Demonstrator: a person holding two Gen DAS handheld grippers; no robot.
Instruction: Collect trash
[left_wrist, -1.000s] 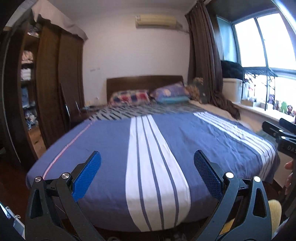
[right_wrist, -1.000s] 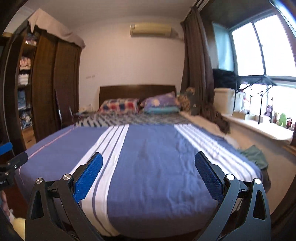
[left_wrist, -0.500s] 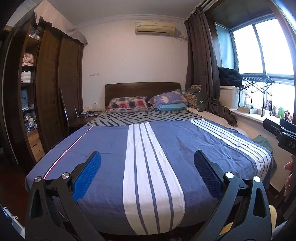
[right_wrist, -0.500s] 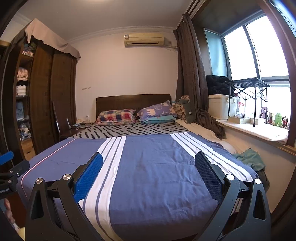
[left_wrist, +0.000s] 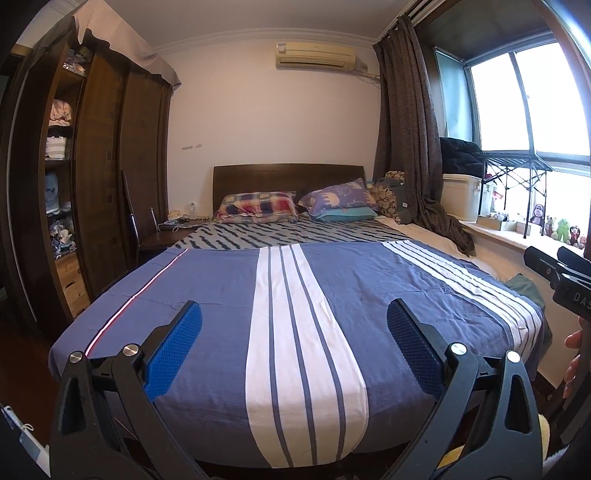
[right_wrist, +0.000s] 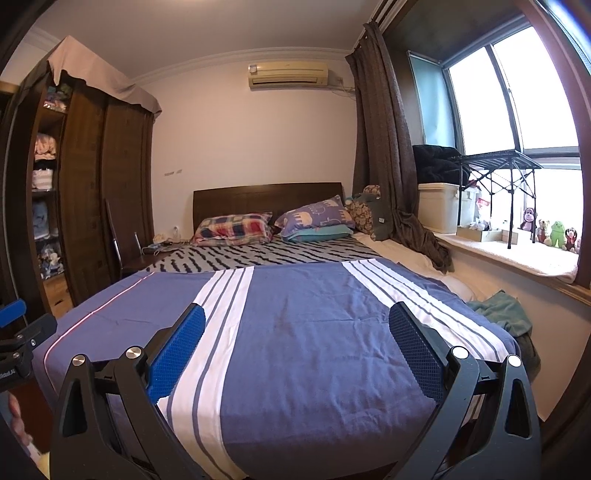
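Note:
No trash shows in either view. My left gripper (left_wrist: 293, 314) is open and empty, held above the foot of a bed with a blue, white-striped cover (left_wrist: 221, 295). My right gripper (right_wrist: 297, 317) is also open and empty, over the same cover (right_wrist: 314, 332). The right gripper's body shows at the right edge of the left wrist view (left_wrist: 561, 280), and the left gripper's body at the left edge of the right wrist view (right_wrist: 22, 332).
Two pillows (right_wrist: 236, 229) lie at the wooden headboard. A dark wardrobe (left_wrist: 96, 166) stands on the left with a bedside table (left_wrist: 159, 240). A window sill with toys (right_wrist: 546, 232), a white box (right_wrist: 439, 206), a curtain (right_wrist: 388, 147) and a green cloth (right_wrist: 502, 310) are on the right.
Both views have tilted up and pulled back a little: the bed sits lower in frame and more wall and ceiling show. Both grippers stay open.

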